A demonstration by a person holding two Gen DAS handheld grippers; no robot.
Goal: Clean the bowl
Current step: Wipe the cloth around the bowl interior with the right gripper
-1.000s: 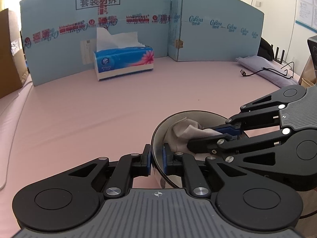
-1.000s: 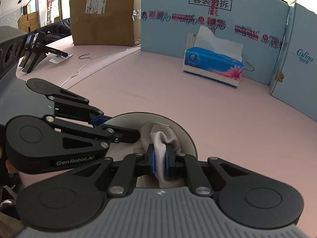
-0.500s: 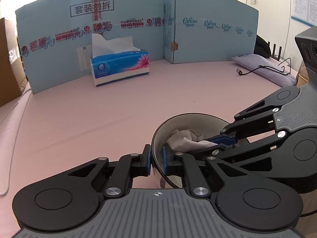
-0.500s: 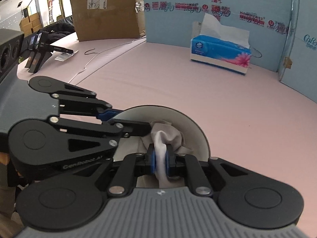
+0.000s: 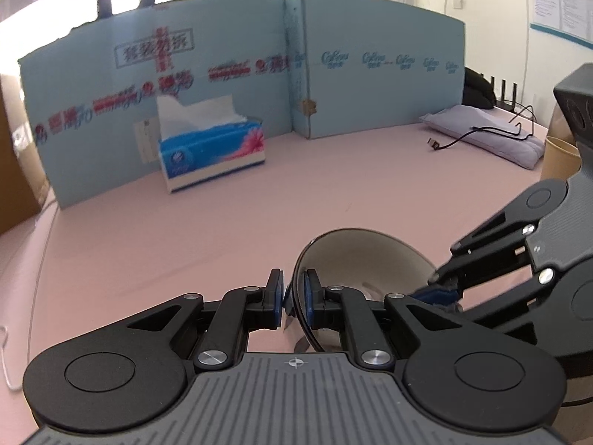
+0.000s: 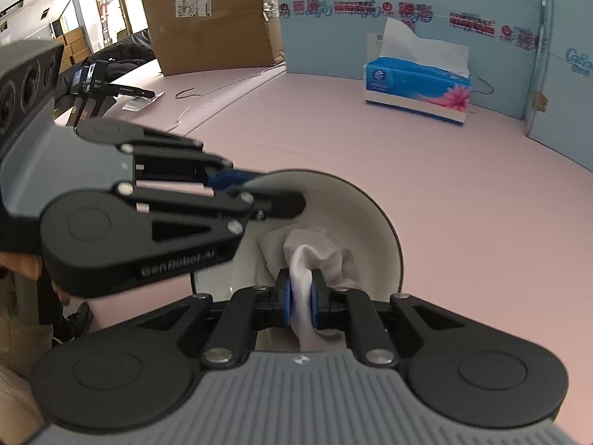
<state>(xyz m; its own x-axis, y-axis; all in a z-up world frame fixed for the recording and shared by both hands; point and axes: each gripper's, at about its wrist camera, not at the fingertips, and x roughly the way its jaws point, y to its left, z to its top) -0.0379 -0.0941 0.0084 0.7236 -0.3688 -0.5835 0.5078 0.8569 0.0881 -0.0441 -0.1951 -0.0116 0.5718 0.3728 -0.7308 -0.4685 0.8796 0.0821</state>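
Your left gripper (image 5: 292, 298) and right gripper (image 6: 301, 298) have black linkages, blue finger pads and grey ribbed bodies. The bowl (image 6: 355, 207) your left gripper grips is dark outside, off-white inside. The cloth (image 6: 315, 256) between your right gripper's pads is white. The table (image 5: 229, 230) ahead of both tools is plain pink. Beyond it, the tissue box (image 5: 213, 155) is blue and white with a pink flower; the screen (image 5: 370, 85) behind is light blue with red print.

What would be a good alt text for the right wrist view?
The right tongs grip a white tissue inside a bowl whose rim the left tongs hold; a tissue box stands behind on the pink table.
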